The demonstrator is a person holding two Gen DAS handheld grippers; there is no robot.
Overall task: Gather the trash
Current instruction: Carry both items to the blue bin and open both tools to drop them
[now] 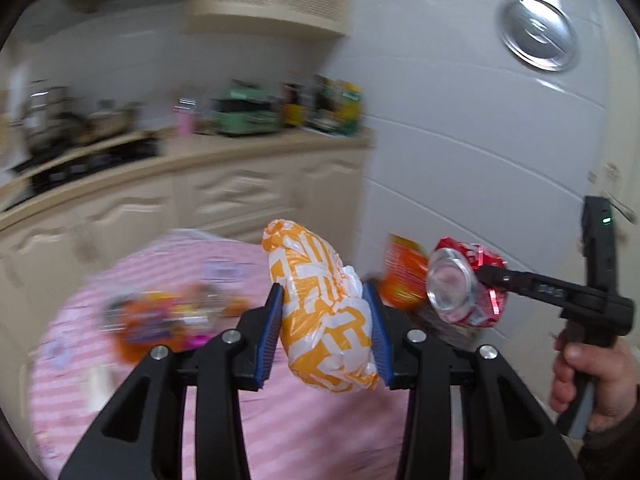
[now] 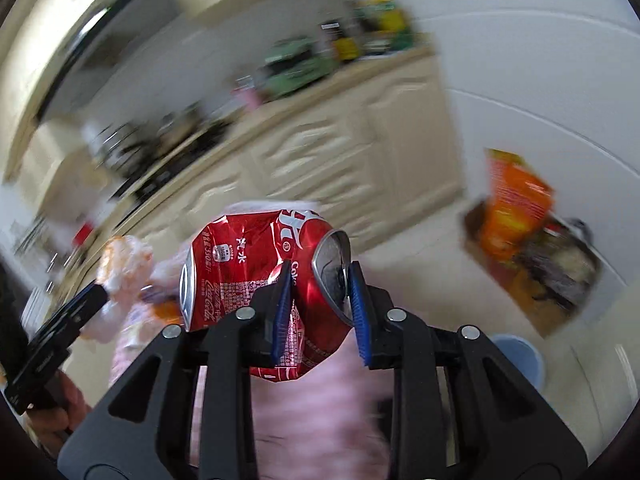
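Observation:
My left gripper [image 1: 324, 292] is shut on a crumpled orange-and-white plastic bag [image 1: 320, 312] and holds it above the pink striped tablecloth [image 1: 312, 432]. My right gripper [image 2: 320, 272] is shut on a crushed red cola can [image 2: 264, 276], held in the air. In the left wrist view the can [image 1: 464, 284] and the right gripper [image 1: 486, 274] are to the right of the bag. In the right wrist view the bag [image 2: 124, 264] shows blurred at the left.
Blurred orange snack wrappers [image 1: 160, 320] lie on the tablecloth. A cardboard box with an orange package [image 2: 528, 248] stands on the floor by the white wall. A blue bin [image 2: 520, 356] is below. Cream kitchen cabinets [image 1: 224, 196] with a cluttered counter stand behind.

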